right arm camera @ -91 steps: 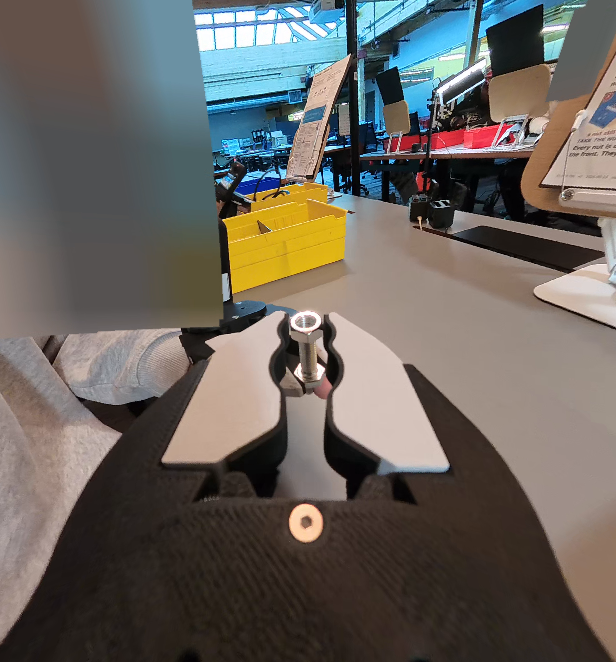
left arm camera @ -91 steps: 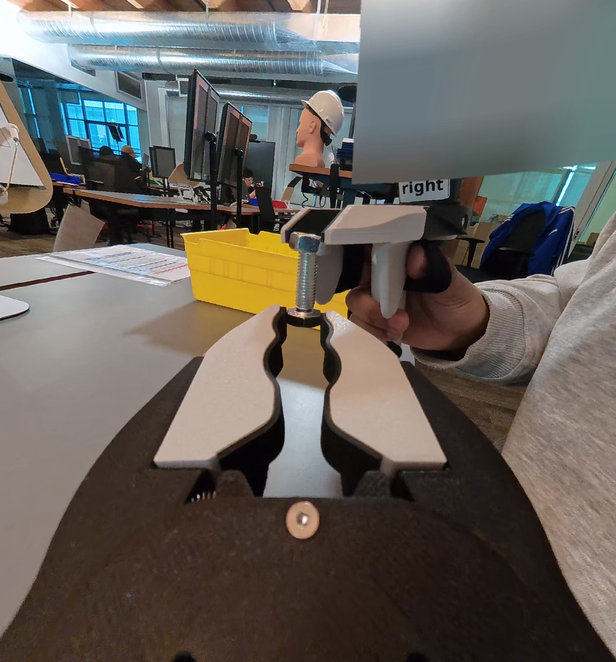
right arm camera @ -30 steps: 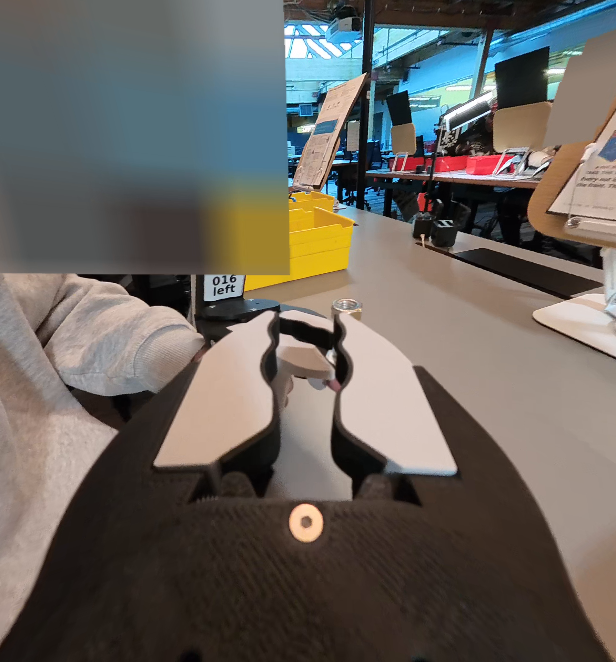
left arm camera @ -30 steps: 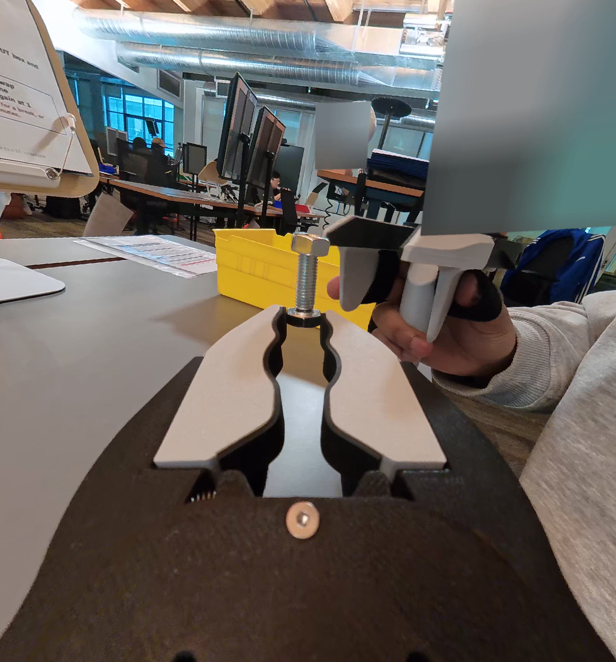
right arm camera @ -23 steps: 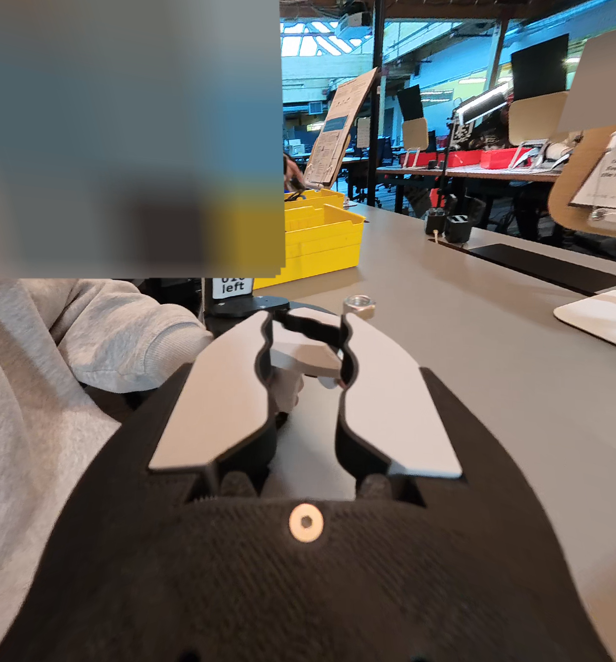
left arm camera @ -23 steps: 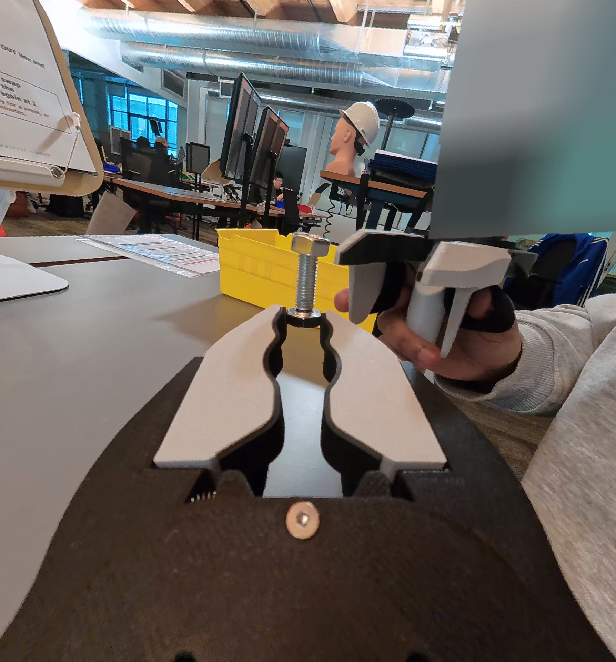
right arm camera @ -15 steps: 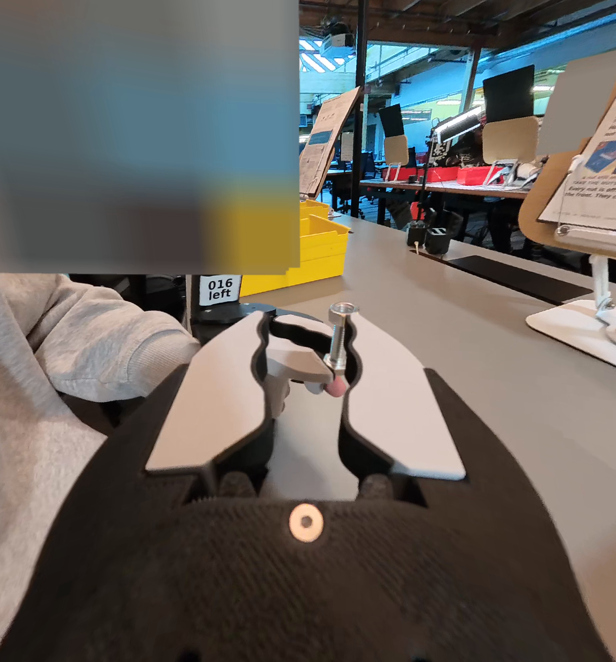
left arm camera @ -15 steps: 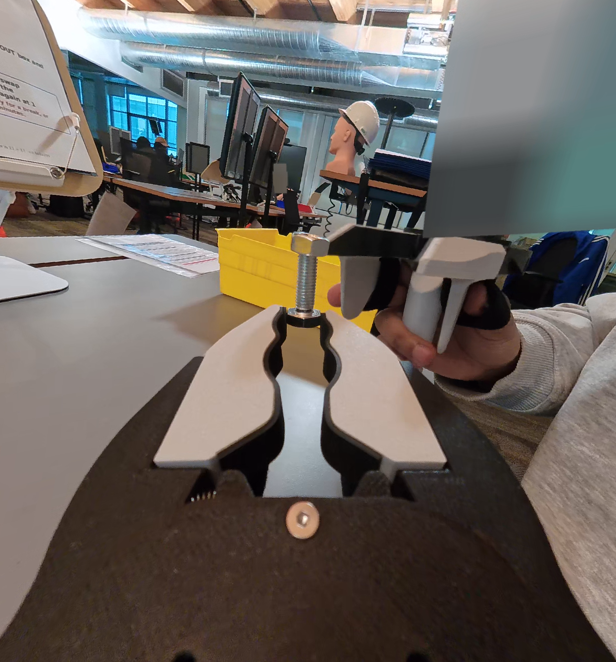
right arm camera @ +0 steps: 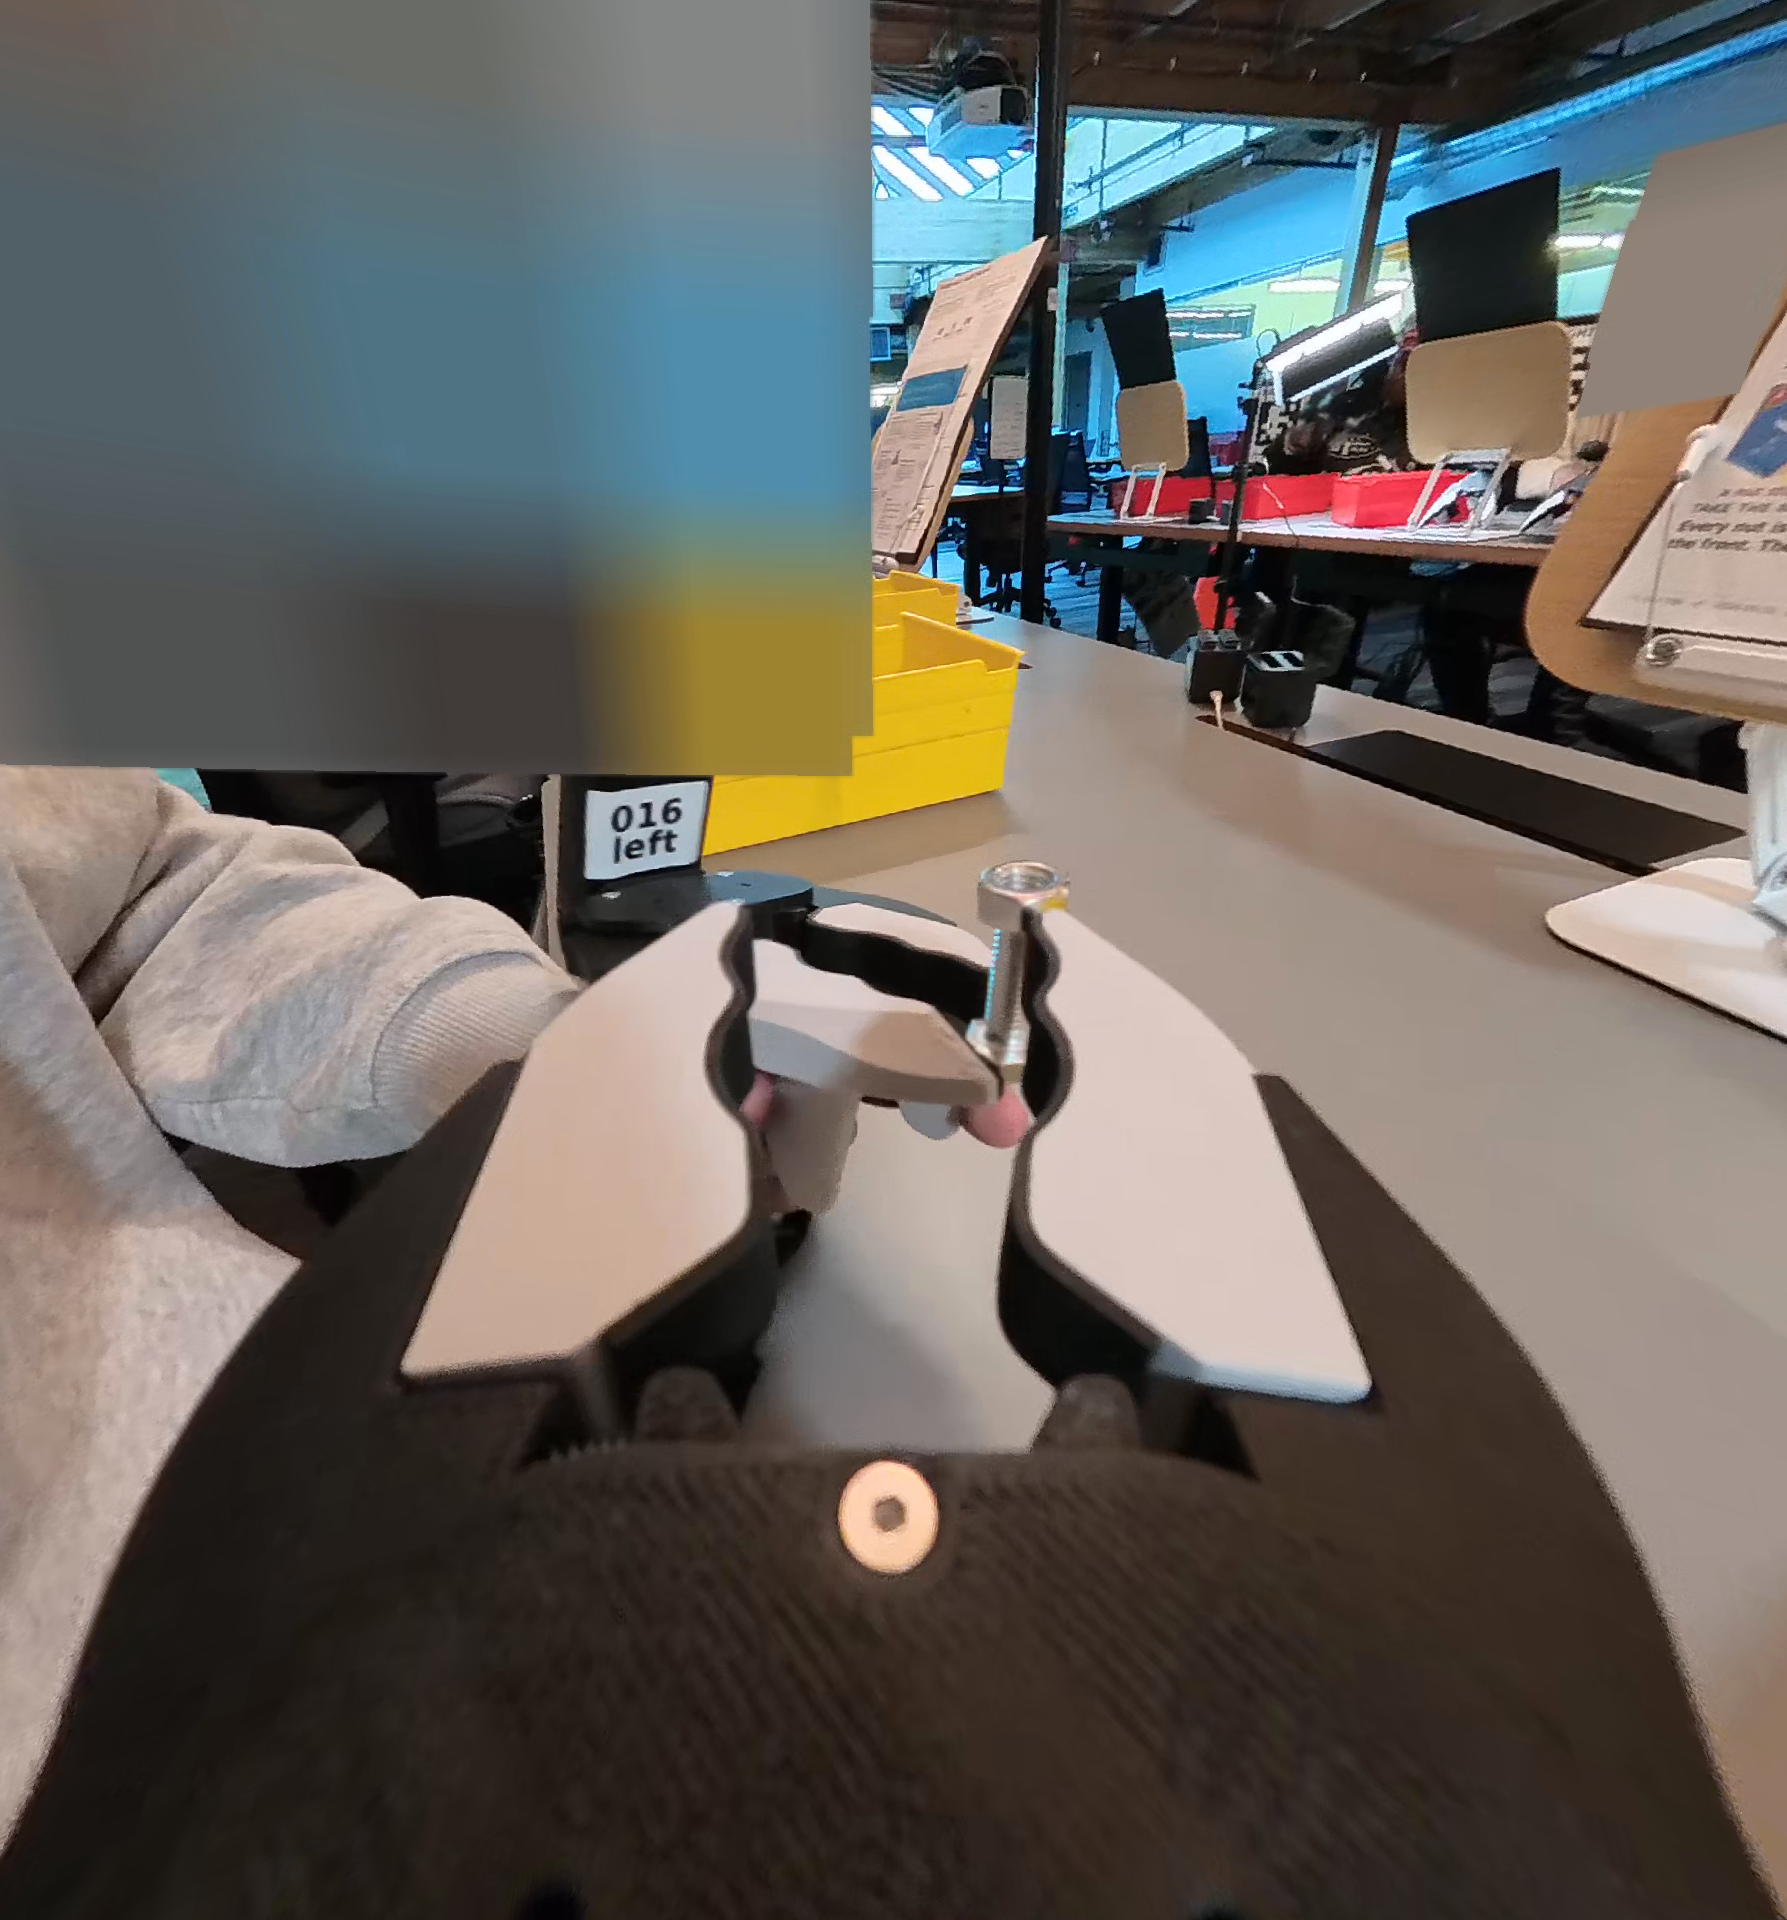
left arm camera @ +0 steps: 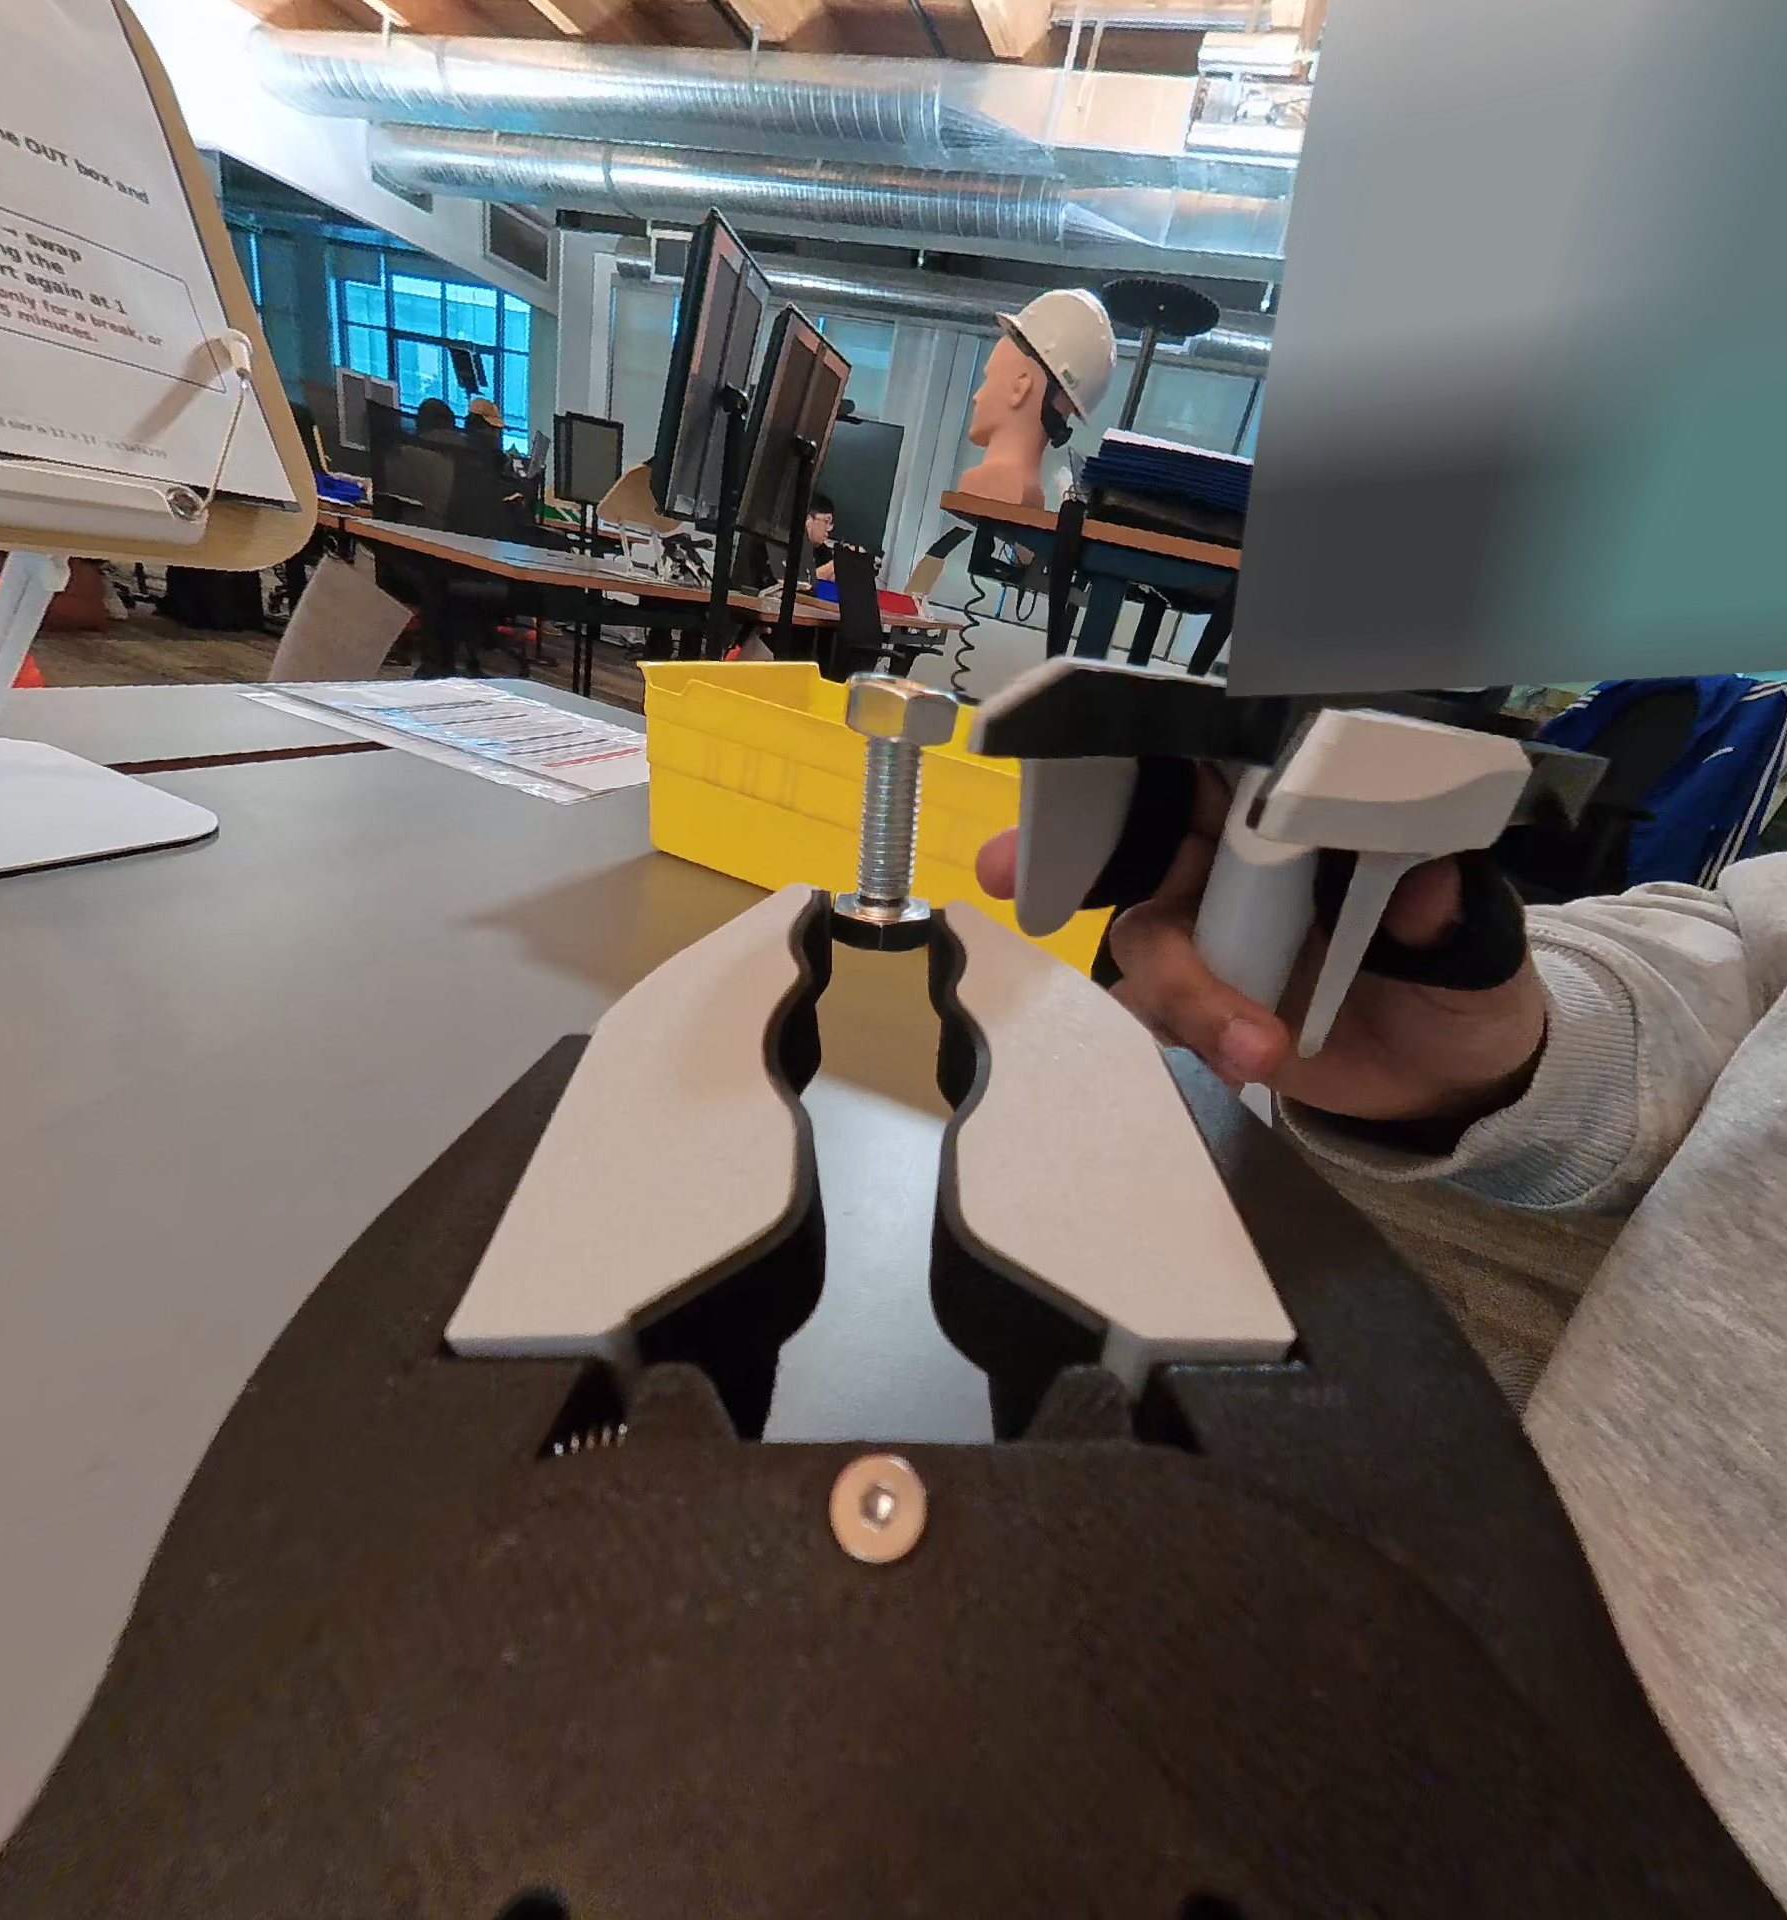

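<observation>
A steel bolt [left arm camera: 889, 810] stands upright, hex head on top, with a nut [left arm camera: 878, 920] at its lower end. My left gripper [left arm camera: 878, 914] is shut on the nut and holds the bolt above the grey table [left arm camera: 245, 1039]. My right gripper [right arm camera: 889, 925] is open. The bolt [right arm camera: 1008, 977] stands between its jaws, close to the right finger [right arm camera: 1159, 1143]. In the left wrist view the right gripper [left arm camera: 1014, 717] sits level with the bolt head, just to its right, held by a hand [left arm camera: 1388, 1018]. The left gripper's tips [right arm camera: 972, 1060] show in the right wrist view.
A yellow bin [left arm camera: 764, 769] stands behind the bolt and also shows in the right wrist view [right arm camera: 930, 727]. A document stand with a white base [left arm camera: 58, 821] is at the left, next to a laminated sheet [left arm camera: 473, 722]. A black mat [right arm camera: 1491, 790] and a grey sleeve [right arm camera: 297, 987] are nearby. My hands' fingertips stand some 4 cm from each other.
Three seconds ago my right gripper was shut on the bolt head. It opened and drew off sideways, and now the bolt is back between its open jaws. My left gripper has stayed shut on the nut.
</observation>
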The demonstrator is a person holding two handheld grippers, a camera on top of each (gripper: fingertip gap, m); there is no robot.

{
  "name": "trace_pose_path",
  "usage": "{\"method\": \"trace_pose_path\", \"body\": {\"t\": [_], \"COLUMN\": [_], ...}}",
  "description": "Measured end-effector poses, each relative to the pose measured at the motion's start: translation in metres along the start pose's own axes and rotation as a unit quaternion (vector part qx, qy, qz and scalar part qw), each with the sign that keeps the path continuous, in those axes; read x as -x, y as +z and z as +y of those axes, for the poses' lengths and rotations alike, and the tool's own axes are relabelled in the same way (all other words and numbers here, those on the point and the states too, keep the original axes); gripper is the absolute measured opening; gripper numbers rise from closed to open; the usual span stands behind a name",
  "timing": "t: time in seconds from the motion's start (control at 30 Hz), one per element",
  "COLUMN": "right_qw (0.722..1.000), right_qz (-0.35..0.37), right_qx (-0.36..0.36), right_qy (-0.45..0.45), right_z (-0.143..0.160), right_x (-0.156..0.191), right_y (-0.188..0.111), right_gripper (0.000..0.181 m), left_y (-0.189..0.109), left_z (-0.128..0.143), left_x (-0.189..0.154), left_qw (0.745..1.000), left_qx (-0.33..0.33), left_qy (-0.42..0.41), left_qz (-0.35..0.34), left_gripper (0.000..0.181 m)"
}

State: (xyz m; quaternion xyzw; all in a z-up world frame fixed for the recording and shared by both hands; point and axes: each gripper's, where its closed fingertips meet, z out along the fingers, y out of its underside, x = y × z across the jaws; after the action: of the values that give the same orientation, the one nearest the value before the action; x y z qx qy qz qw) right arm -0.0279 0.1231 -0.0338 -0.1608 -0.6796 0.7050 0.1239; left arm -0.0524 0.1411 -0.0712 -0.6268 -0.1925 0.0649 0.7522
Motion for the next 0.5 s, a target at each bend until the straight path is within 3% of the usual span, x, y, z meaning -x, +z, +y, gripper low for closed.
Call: {"method": "trace_pose_path", "body": {"t": [0.17,0.33,0.5], "right_qw": [0.999,0.999,1.0], "right_qz": [0.0,0.023,0.001], "right_qx": [0.013,-0.006,0.004], "right_qy": [-0.038,-0.022,-0.02], "right_z": [0.001,-0.004,0.001], "right_x": [0.005,-0.004,0.005], "right_y": [0.0,-0.002,0.002], "right_gripper": [0.039,0.052,0.053], "left_y": [0.0,0.0,0.0], "left_z": [0.0,0.0,0.0], "left_x": [0.0,0.0,0.001], "left_qw": [1.0,1.0,1.0], "left_qx": [0.0,0.001,0.001], "left_qy": [0.0,0.002,0.0], "left_qz": [0.0,-0.001,-0.003], "left_gripper": [0.019,0.019,0.019]}}
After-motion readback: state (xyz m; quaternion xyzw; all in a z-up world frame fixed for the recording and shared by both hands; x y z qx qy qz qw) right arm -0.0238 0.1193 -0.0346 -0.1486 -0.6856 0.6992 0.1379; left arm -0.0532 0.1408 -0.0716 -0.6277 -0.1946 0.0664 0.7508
